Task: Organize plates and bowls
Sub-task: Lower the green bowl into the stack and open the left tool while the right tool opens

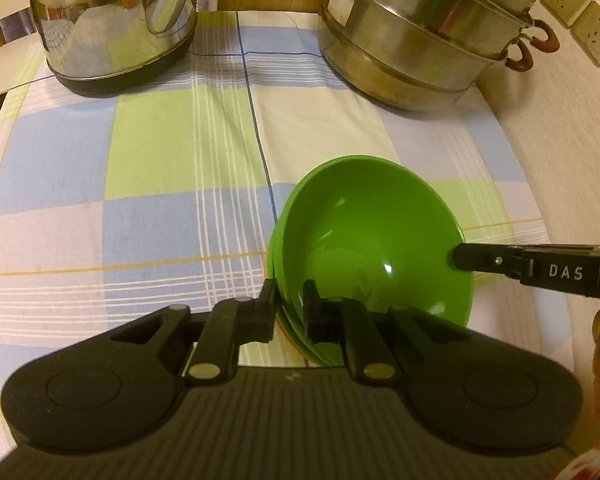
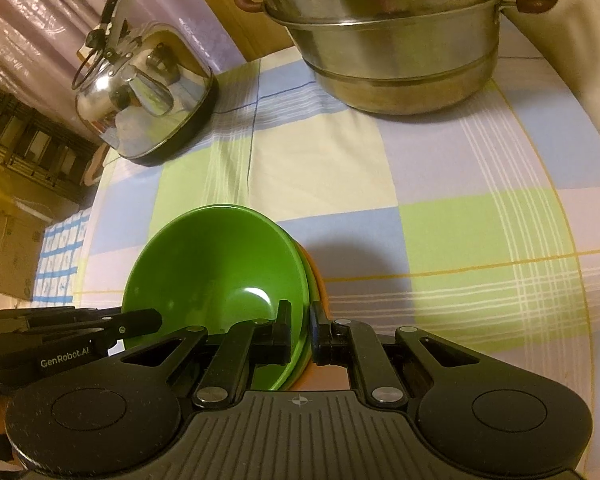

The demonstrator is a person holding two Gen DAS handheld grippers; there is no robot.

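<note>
Checked tablecloth (image 1: 152, 152); orange dish (image 2: 322, 292) mostly hidden beneath green bowl (image 1: 364, 232)

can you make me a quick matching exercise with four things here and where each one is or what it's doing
Things:
1. kettle
2. steamer pot
3. green bowl
4. left gripper

Descriptions:
A. far right of the checked cloth
B. jaws clamped on a bowl rim
C. far left of the cloth
D. top of a nested stack, gripped on two sides

Pairs: 1-C, 2-A, 3-D, 4-B
</note>
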